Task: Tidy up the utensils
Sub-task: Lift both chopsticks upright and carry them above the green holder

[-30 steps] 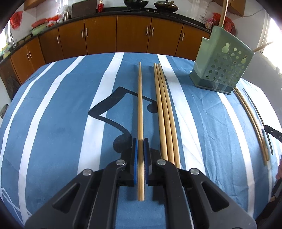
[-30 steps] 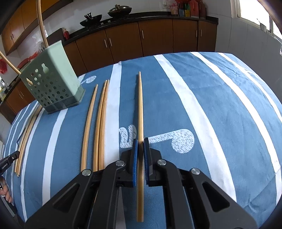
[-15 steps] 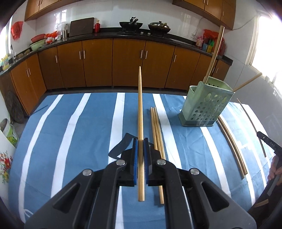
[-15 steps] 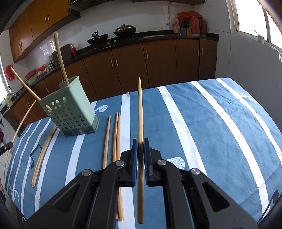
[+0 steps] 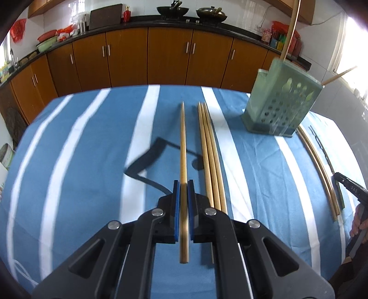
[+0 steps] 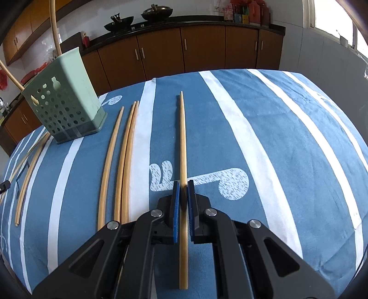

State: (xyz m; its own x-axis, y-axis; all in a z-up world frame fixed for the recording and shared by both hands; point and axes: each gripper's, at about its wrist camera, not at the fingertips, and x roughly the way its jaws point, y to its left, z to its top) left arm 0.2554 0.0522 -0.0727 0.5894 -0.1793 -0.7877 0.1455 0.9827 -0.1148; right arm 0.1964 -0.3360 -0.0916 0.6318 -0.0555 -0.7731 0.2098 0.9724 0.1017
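- Both jaws are clamped: the left gripper [image 5: 183,184] pinches one chopstick [image 5: 183,147], the right gripper [image 6: 183,185] another chopstick [image 6: 182,138], each pointing to 12 o'clock.
- Three loose chopsticks [image 5: 210,151] lie on the striped desk [image 5: 92,161], at 1 o'clock in the left view.
- A green holder [image 5: 280,103] stands at 2 o'clock.
- No writing is readable.

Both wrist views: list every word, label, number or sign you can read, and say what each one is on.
No text reads fully.
"DAS"-like faint letters: on the black tool at the right edge of the left wrist view; too small to be sure.
Musical-note prints on the striped tablecloth: pictures, not writing.
Labels on the bottles along the back counter: too small and blurred to read.
Green utensil holder, held chopsticks: no markings visible.
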